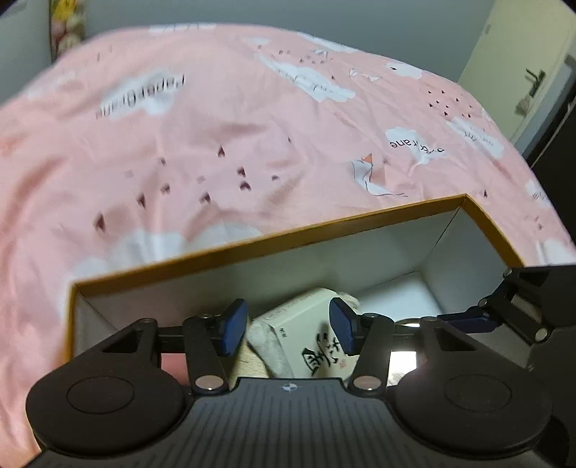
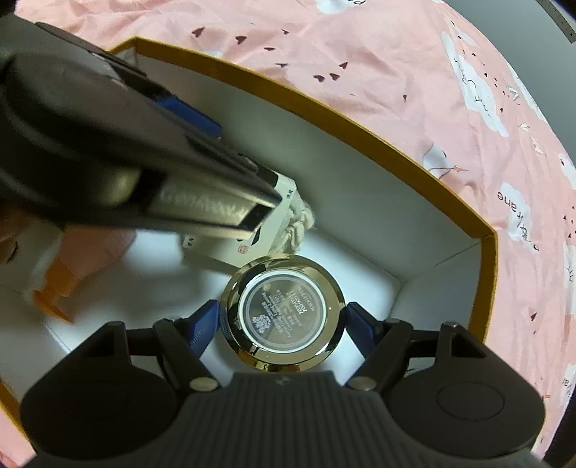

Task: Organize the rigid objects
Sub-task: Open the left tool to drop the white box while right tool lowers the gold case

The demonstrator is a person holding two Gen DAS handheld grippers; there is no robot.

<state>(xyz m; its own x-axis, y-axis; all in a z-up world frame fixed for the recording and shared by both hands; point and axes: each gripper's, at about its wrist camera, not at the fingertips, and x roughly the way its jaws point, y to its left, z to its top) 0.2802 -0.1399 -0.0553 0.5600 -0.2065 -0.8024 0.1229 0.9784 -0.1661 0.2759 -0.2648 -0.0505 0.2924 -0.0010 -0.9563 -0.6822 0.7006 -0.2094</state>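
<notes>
Pink cloud-print bedsheet (image 1: 216,144) | grey wall (image 1: 252,14) | left hand-held gripper (image 1: 288,329) apart | right hand-held gripper (image 2: 284,324) clamping gold compact (image 2: 286,311)

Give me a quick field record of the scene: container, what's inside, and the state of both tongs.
container: open orange-rimmed box, white inside, on pink bedsheet
contents: round gold tin, white carton with black characters, cream cloth, orange item at left, blurred
right tongs: inside the box, pads either side of the tin; contact unclear
left tongs: open, empty, above the carton
</notes>
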